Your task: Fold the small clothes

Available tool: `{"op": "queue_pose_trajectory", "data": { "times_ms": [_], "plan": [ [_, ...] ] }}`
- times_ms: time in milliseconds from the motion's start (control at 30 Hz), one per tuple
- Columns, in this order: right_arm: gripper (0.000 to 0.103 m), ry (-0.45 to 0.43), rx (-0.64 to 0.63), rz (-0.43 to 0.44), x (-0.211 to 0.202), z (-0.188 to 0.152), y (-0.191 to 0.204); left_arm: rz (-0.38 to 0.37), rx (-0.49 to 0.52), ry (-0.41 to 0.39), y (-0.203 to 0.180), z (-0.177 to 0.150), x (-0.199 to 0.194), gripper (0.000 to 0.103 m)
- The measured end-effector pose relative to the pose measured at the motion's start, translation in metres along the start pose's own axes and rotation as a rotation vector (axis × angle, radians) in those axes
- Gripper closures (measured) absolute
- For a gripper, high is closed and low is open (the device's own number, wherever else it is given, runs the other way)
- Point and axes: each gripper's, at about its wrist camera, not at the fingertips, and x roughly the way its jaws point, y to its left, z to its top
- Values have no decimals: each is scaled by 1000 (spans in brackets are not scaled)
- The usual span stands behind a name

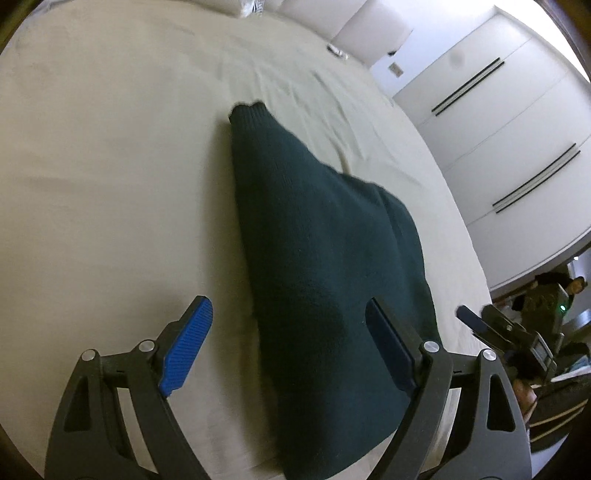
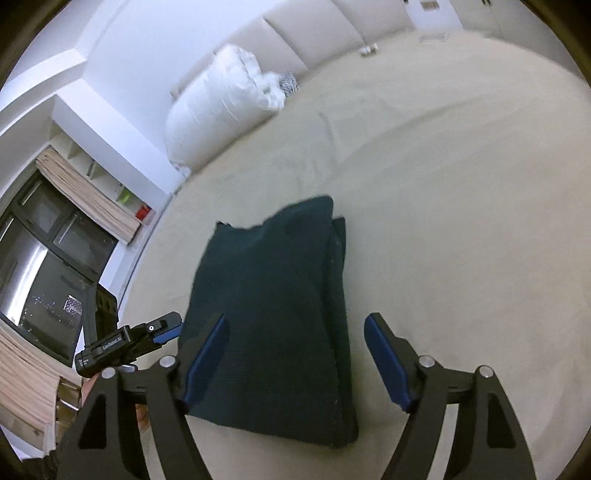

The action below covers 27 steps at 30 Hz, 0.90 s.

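A dark green knitted garment (image 1: pixel 314 221) lies folded into a long bundle on the beige bed sheet (image 1: pixel 110 166). My left gripper (image 1: pixel 288 306) hovers over its near end, open, with the blue pads (image 1: pixel 188 343) wide apart and pressing on nothing. In the right wrist view the same garment (image 2: pixel 266 277) lies straight ahead on the sheet (image 2: pixel 461 221). My right gripper (image 2: pixel 297 319) stands open above its near part, and no cloth is pinched. Each gripper shows at the edge of the other's view: the right gripper (image 1: pixel 476 321) and the left gripper (image 2: pixel 166 332).
A white rolled duvet (image 2: pixel 221 107) lies against the padded headboard (image 2: pixel 314 33). White wardrobe doors (image 1: pixel 498 129) stand past the bed's right edge. A dark window (image 2: pixel 37 266) is on the left. A person (image 1: pixel 569 288) is beyond the bed at the right.
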Motion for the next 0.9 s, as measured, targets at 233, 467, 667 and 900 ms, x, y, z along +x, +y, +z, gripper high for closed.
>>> {"op": "queue_pose_trajectory", "data": {
  "times_ms": [233, 467, 667, 900],
  "plan": [
    [25, 75, 88, 57, 32, 7, -22, -4, 2, 98, -10, 5, 37, 18],
    [51, 187, 80, 56, 71, 7, -21, 24, -4, 111, -21, 9, 59, 34],
    [74, 181, 9, -32, 71, 4, 1, 54, 69, 103, -37, 11, 55, 60],
    [77, 104, -102, -65, 35, -12, 64, 49, 119, 43, -49, 0, 6, 64]
  ]
}}
